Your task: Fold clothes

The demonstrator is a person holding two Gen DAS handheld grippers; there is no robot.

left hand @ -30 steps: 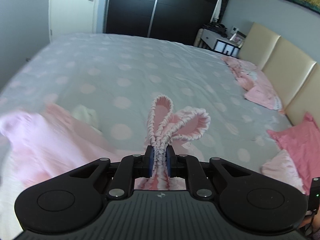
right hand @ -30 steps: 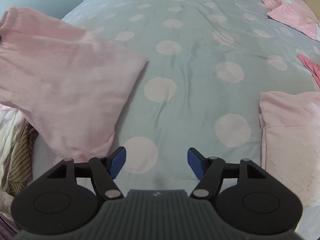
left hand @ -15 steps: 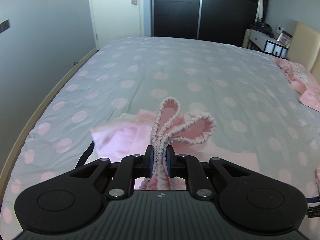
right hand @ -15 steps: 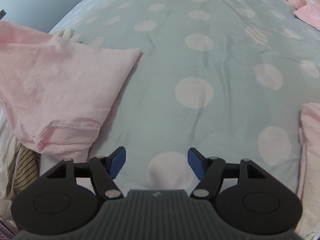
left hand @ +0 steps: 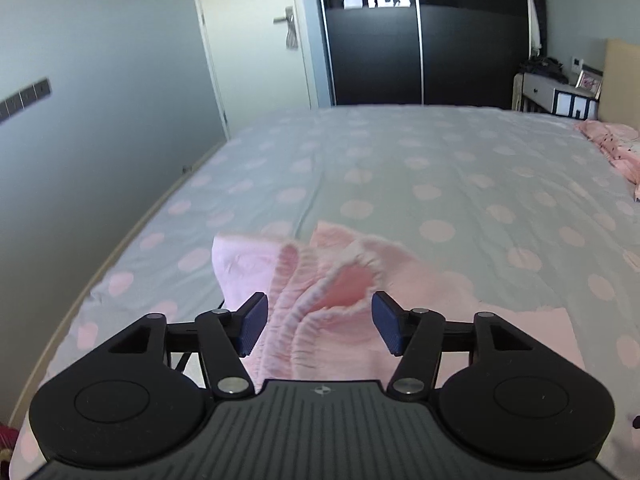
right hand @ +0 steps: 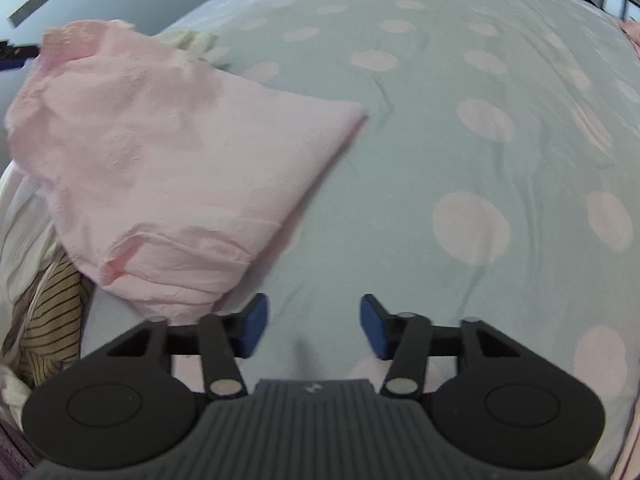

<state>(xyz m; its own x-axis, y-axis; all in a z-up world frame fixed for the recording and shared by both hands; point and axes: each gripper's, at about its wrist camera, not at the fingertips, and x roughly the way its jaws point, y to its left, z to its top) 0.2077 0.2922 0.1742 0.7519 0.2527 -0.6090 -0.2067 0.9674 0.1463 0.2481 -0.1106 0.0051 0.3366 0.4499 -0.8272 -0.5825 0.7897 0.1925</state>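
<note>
L tongs (left hand: 318,322) just released pink garment (left hand: 320,280); R tongs (right hand: 314,326) closing, empty, striped clothes (right hand: 48,312) beside.

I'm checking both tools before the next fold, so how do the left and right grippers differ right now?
The left gripper has just opened wider, with the pink garment's ruffled waistband loose between its fingers; the right gripper has just narrowed, with only the dotted bedspread beyond its fingers. Both are open and have blue pads.
</note>
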